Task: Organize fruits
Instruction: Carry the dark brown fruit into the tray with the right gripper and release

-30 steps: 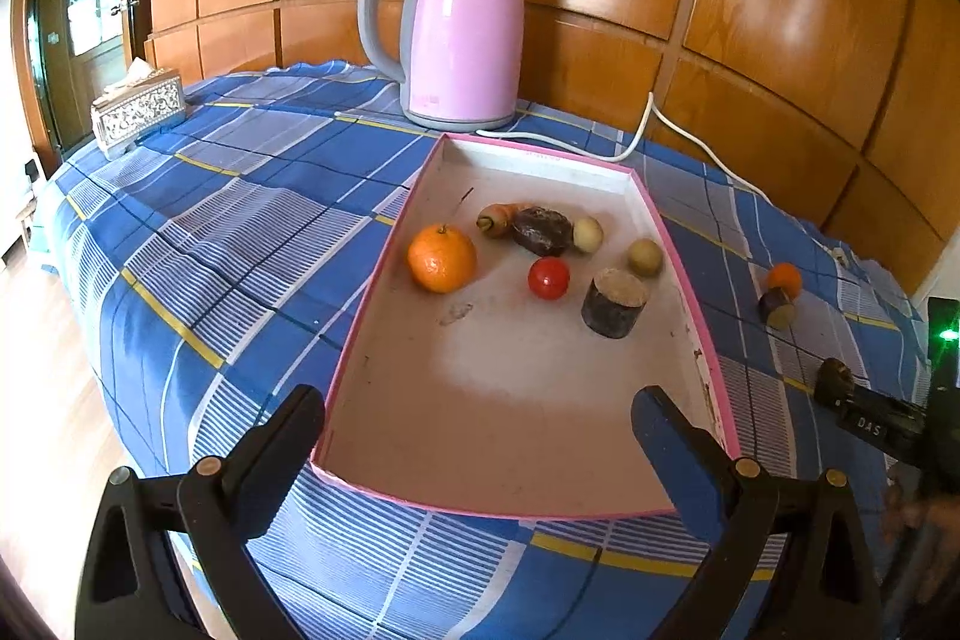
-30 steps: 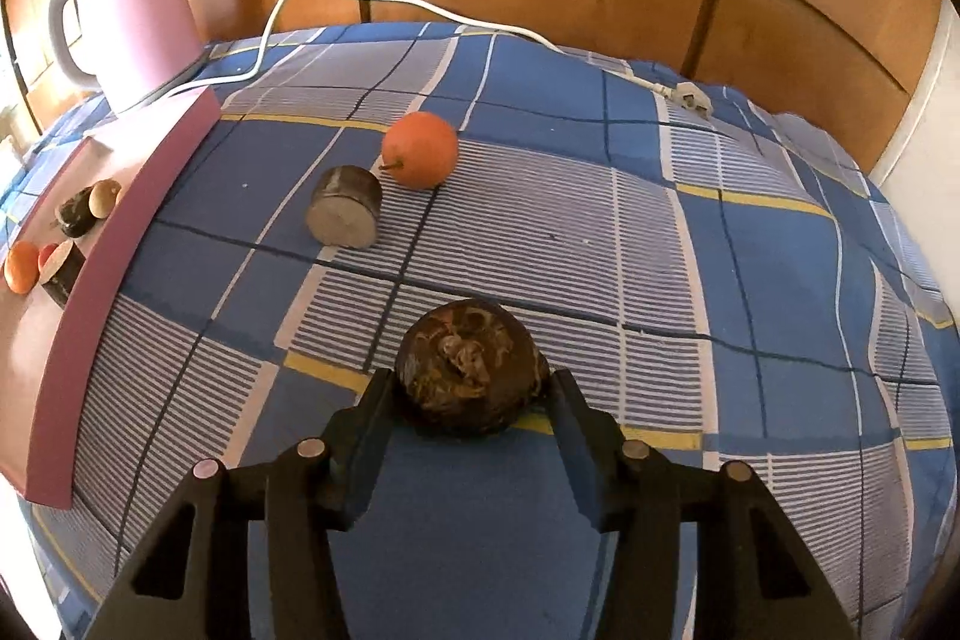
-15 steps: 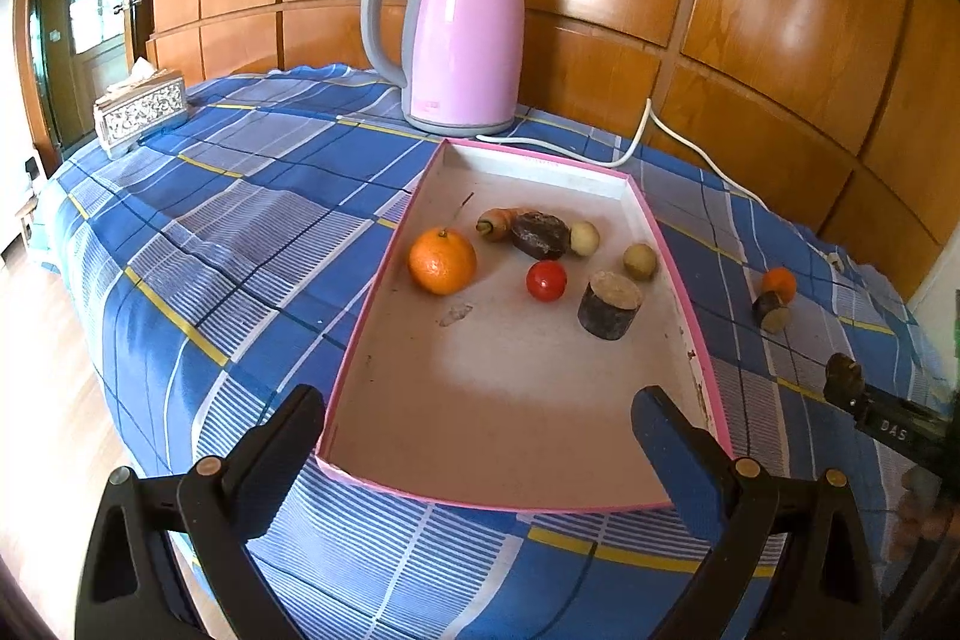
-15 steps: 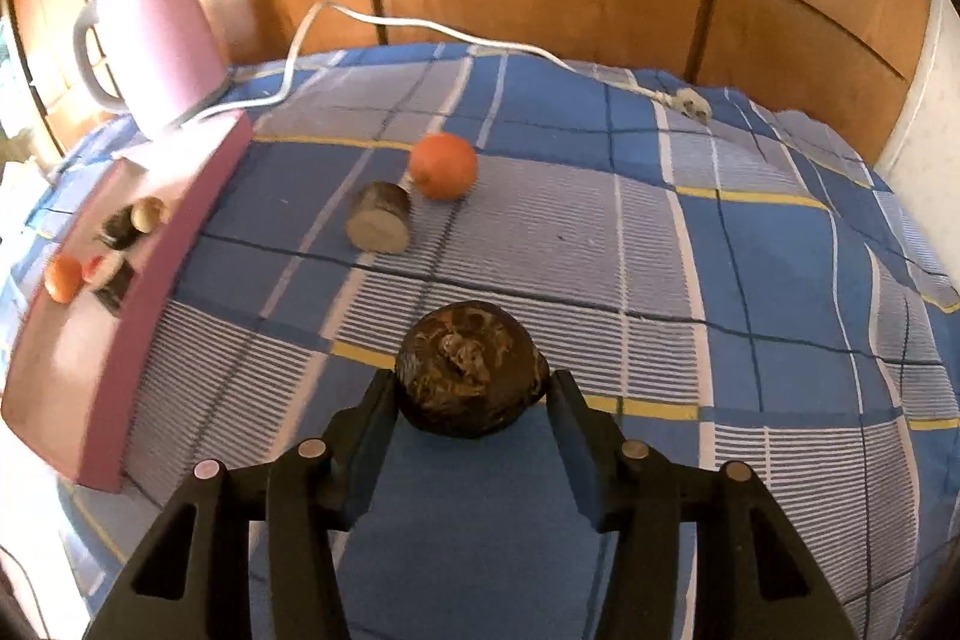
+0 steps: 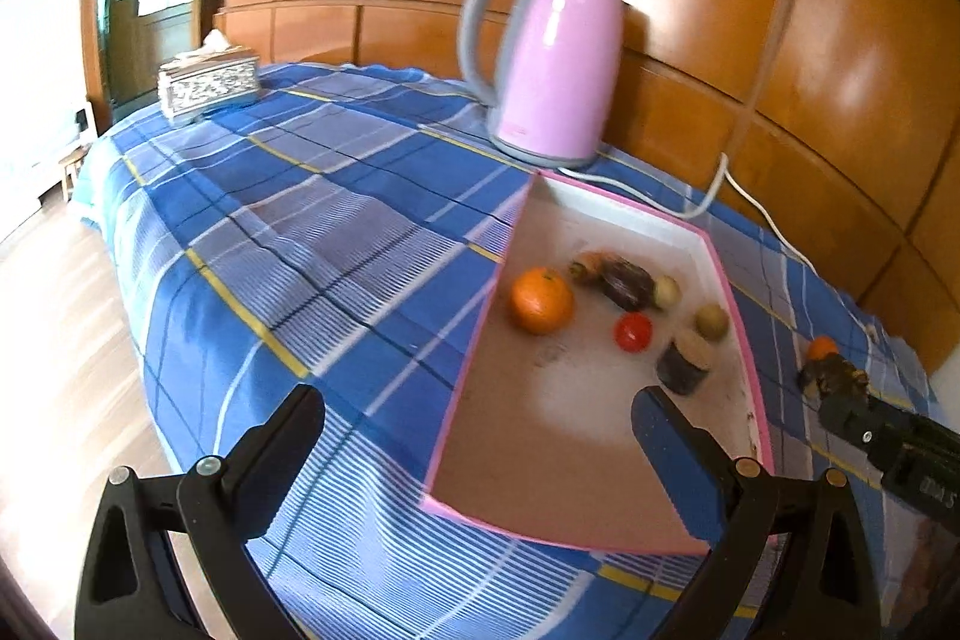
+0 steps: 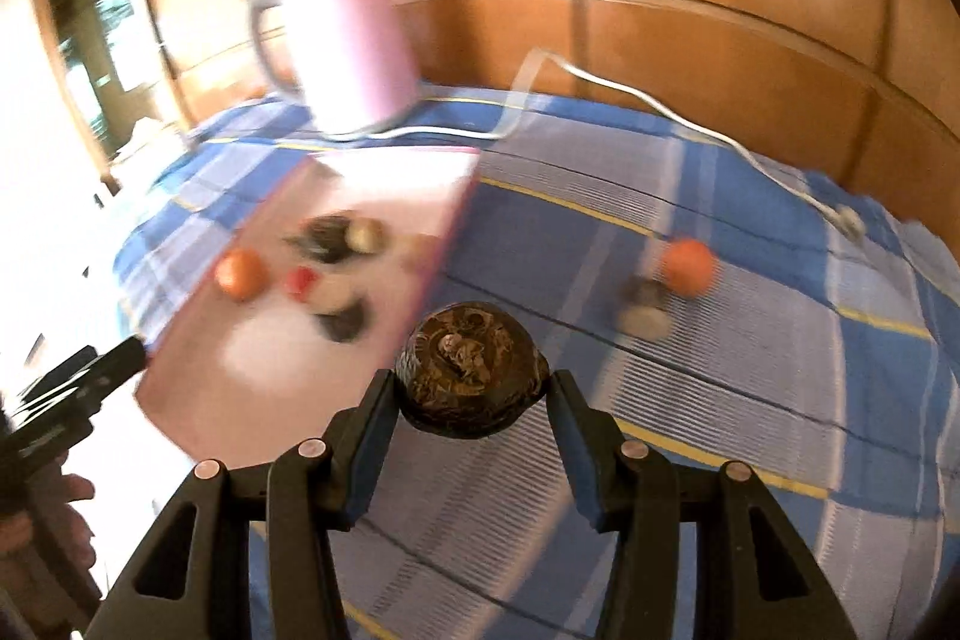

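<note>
My right gripper point(image 6: 471, 397) is shut on a dark brown, wrinkled round fruit point(image 6: 471, 367) and holds it in the air just right of the pink tray's point(image 6: 447, 244) right rim. The tray point(image 5: 474, 376) holds an orange point(image 5: 541, 301), a red tomato point(image 5: 633, 331), a dark cut cylinder point(image 5: 684, 367) and several smaller pieces. On the blue checked cloth to the right lie another orange point(image 6: 687, 265) and a cut piece point(image 6: 645, 313). My left gripper point(image 5: 477, 409) stands open and empty over the tray's near left corner. The right gripper point(image 5: 840, 394) shows at the right edge of the left wrist view.
A pink kettle point(image 5: 552, 58) stands behind the tray, and its white cord point(image 6: 690, 118) trails across the cloth to the right. A tissue box point(image 5: 207, 82) sits at the far left corner. The table edge and wooden floor point(image 5: 54, 340) lie to the left, with wood panelling behind.
My right gripper has risen and swung left toward the tray, still shut on the dark fruit. My left gripper has shifted and rolled a little and stays open.
</note>
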### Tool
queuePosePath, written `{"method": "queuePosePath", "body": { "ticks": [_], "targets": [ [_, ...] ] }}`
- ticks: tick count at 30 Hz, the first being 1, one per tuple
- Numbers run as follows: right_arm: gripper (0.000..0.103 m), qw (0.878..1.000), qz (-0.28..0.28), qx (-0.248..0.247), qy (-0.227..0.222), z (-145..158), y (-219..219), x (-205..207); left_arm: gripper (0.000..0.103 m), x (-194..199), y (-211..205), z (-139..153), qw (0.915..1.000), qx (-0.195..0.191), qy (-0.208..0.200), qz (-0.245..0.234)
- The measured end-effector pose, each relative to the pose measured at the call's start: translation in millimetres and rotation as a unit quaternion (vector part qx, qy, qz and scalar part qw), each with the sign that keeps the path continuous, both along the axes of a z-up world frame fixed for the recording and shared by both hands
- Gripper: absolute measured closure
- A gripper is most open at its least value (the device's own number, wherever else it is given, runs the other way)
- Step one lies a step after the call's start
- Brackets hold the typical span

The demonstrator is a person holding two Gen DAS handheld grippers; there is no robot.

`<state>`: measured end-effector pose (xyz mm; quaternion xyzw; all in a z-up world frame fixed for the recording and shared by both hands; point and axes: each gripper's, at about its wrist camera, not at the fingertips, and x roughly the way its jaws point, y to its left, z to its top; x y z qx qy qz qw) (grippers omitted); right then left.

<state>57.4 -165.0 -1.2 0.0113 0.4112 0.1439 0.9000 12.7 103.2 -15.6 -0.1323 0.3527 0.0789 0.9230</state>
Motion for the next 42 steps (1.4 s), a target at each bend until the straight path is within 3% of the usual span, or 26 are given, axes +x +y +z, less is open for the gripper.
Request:
{"method": "queuePosePath", "body": {
  "ticks": [4, 10, 16, 31, 42],
  "targets": [
    [0.051, 0.999, 0.051, 0.001, -0.001, 3.4, 41.0, 7.0, 0.000, -2.8, 12.0, 3.1, 0.9996, -0.006, -0.021, 0.020],
    [0.051, 0.996, 0.088, -0.030, 0.014, -10.6, 78.6, 22.6, 0.000, -0.7, 17.3, -2.1, 0.9995, -0.028, -0.016, 0.009],
    [0.045, 0.997, 0.070, -0.037, 0.022, -19.0, 77.9, 21.6, 0.000, 2.2, 6.0, -4.5, 0.9995, -0.027, -0.006, -0.017],
    [0.045, 0.999, -0.045, -0.005, 0.004, -3.3, 18.8, -3.3, 0.000, -1.0, -13.8, 1.6, 0.9989, -0.002, -0.006, -0.045],
    [0.044, 0.996, -0.090, -0.024, -0.003, -8.7, -9.3, -18.9, 0.000, -2.8, -26.4, 4.8, 0.9980, 0.010, -0.005, -0.063]
  ]
}}
